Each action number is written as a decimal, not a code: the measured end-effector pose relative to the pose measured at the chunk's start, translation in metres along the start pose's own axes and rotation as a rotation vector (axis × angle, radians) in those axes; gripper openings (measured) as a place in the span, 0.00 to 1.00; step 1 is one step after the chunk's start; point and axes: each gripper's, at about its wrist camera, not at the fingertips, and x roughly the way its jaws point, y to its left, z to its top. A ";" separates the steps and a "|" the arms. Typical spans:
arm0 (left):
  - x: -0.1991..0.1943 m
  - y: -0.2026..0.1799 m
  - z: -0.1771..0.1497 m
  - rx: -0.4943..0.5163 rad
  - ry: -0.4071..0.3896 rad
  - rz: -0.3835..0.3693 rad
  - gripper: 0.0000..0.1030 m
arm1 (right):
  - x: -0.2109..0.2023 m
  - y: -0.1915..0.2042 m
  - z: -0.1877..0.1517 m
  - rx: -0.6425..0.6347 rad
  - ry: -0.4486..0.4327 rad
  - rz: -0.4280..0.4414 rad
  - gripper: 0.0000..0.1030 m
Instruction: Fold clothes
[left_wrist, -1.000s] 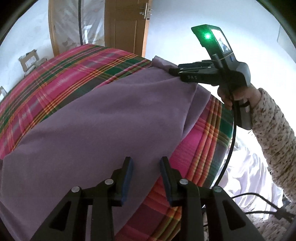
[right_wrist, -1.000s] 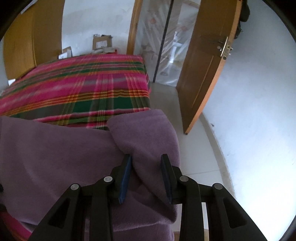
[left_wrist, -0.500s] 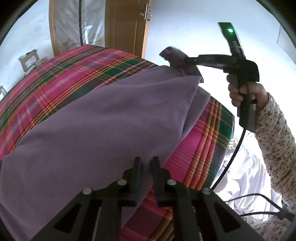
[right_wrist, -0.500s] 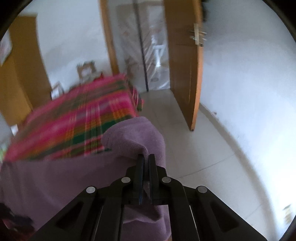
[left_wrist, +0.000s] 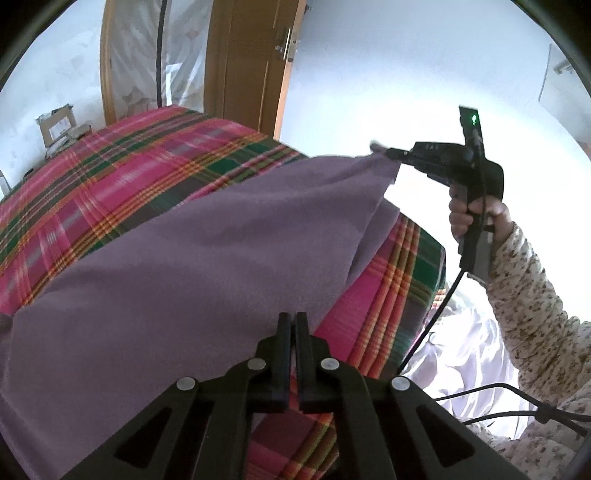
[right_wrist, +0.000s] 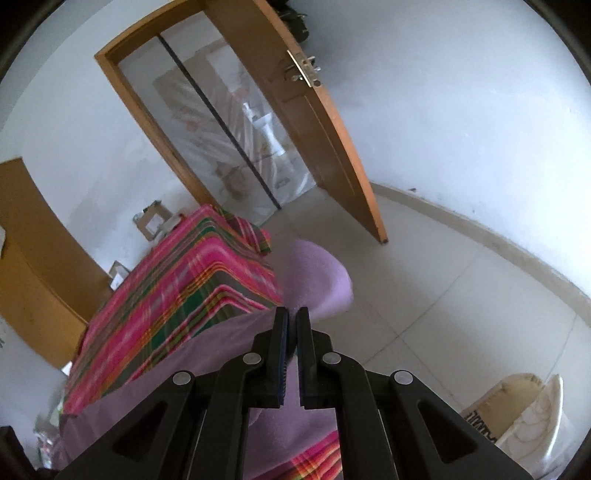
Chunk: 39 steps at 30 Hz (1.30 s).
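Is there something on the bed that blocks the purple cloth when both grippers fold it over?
Nothing visible does. Both the left gripper and the right gripper are shut on the purple cloth. The plaid bedcover beyond it shows no objects lying on it.

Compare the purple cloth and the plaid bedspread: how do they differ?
The purple cloth is plain; the plaid bedspread is pink, green and orange checked. The purple cloth is lifted at a corner by the right gripper; the plaid bedspread lies flat beneath it. Both are soft fabric.

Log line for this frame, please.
step: lifting corners | left hand-held gripper: shut on purple cloth | right hand-held gripper: shut on purple cloth
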 end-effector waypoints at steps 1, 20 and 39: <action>-0.003 0.001 0.000 -0.001 -0.006 -0.001 0.02 | -0.001 -0.001 0.001 0.005 -0.005 -0.001 0.04; 0.018 0.002 -0.013 -0.027 0.069 -0.018 0.02 | 0.009 -0.038 -0.025 0.123 0.035 -0.071 0.04; -0.016 0.031 -0.031 -0.138 0.015 -0.011 0.14 | -0.004 -0.016 -0.036 0.078 0.056 -0.216 0.23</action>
